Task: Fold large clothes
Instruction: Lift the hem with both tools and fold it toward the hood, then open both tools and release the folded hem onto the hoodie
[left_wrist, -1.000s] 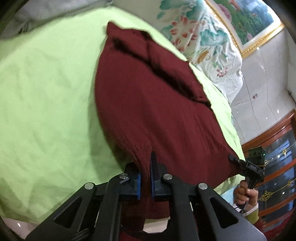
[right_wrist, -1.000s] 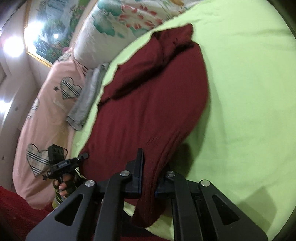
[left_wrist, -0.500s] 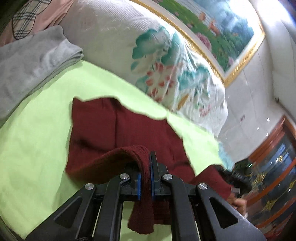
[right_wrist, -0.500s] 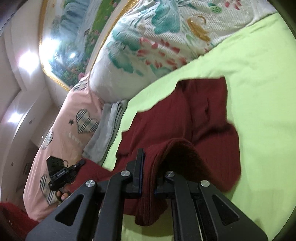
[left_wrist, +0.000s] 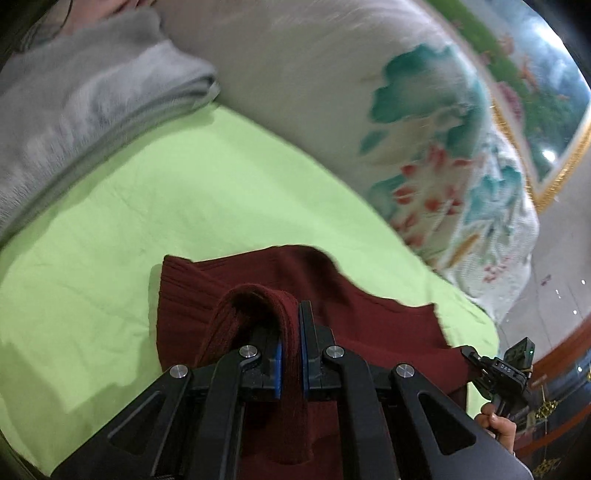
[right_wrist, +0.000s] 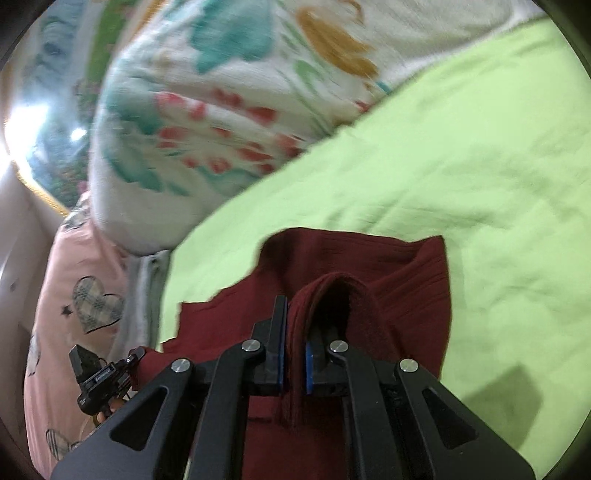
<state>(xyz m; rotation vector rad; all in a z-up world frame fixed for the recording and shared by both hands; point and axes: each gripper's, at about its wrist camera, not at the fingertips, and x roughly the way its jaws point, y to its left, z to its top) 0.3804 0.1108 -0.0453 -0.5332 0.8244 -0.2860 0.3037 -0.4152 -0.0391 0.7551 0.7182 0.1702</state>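
Both grippers carried sweater hem toward floral pillow; left gripper, right gripper clamped on hem

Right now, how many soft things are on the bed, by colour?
Dark red sweater, held by both claws: 1
Grey folded cloth: 1
White flowery quilt: 1
Pink quilt with hearts: 1
Total: 4

Left gripper: black linkage arms, silver round screws, blue pads. Right gripper: same black frame, triangular cut-outs.
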